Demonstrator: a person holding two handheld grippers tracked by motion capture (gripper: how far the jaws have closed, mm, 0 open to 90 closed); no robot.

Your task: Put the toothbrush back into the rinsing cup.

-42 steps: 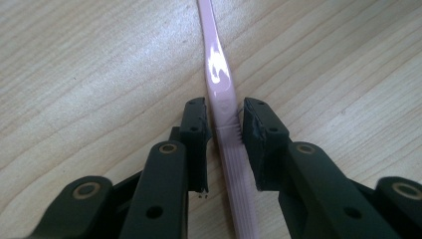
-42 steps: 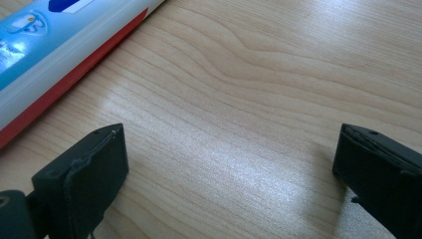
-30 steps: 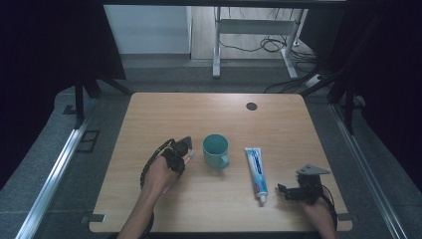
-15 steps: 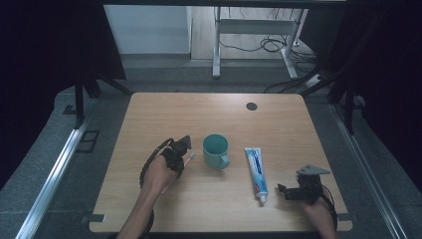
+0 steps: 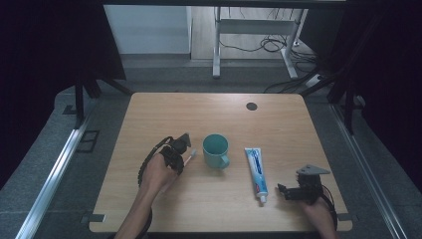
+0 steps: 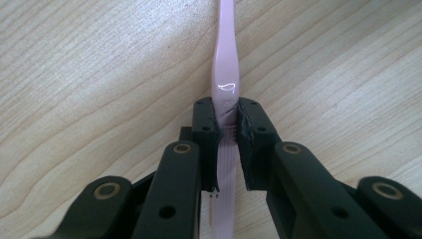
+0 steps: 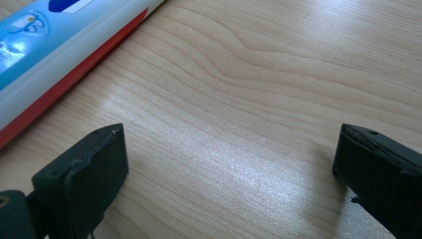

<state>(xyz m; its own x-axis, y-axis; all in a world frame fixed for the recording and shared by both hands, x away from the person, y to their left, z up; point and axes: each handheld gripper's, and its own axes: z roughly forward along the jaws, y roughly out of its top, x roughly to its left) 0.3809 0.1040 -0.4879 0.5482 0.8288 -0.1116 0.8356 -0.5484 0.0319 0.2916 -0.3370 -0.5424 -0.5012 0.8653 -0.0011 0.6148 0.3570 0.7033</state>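
Left gripper view — slim glossy pink toothbrush (image 6: 226, 84)

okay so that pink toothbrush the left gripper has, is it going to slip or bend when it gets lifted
The toothbrush looks glossy, so it may slide a little between the pads of the left gripper, which clamp its narrow handle. It is probably light and fairly stiff, since it is slim moulded plastic. Held at one spot, it could pivot.

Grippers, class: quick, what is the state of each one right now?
Left gripper: shut on the toothbrush.
Right gripper: open, holding nothing, beside the toothpaste.
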